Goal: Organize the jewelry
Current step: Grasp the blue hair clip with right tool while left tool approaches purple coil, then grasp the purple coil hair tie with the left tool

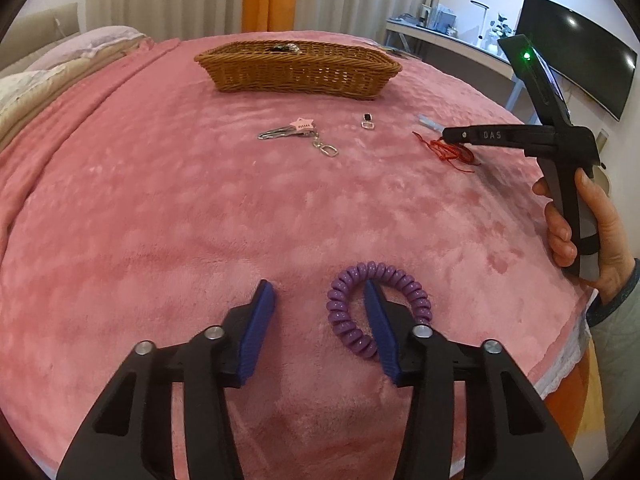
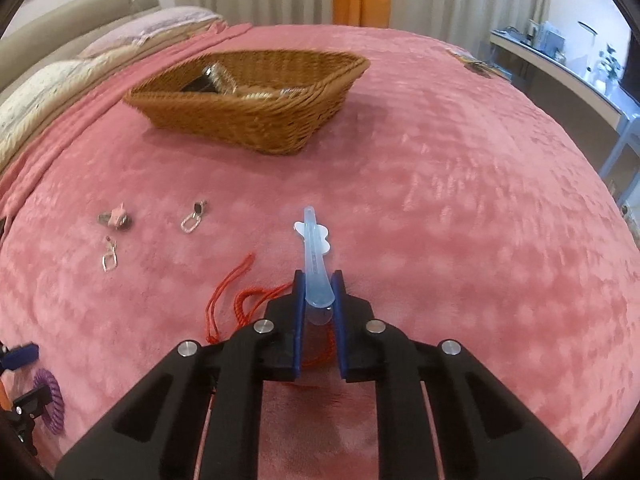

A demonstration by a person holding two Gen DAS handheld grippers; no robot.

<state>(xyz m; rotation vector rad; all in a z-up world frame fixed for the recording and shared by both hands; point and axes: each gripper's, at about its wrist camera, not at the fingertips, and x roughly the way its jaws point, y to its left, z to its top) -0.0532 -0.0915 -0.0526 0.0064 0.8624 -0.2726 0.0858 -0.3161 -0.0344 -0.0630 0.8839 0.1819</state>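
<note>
My left gripper (image 1: 318, 290) stands open low over the pink blanket. Its right finger (image 1: 378, 320) sits inside the loop of a purple coil bracelet (image 1: 340, 312), so the loop's left side lies between the jaws, untouched by the pads. My right gripper (image 2: 318, 280) is shut on a pale blue hair clip (image 2: 314, 248) that sticks out forward past the pads. A red cord (image 2: 240, 300) lies tangled under and left of it. Further off, the wicker basket (image 1: 296, 68) holds some metal pieces.
A pink star keychain (image 1: 304, 126) and a small clasp (image 1: 367, 121) lie between me and the basket (image 2: 248, 112). A hand (image 1: 592, 220) holds the right gripper near the bed's right edge. Pillows lie left; a desk and monitor (image 1: 576, 56) stand right.
</note>
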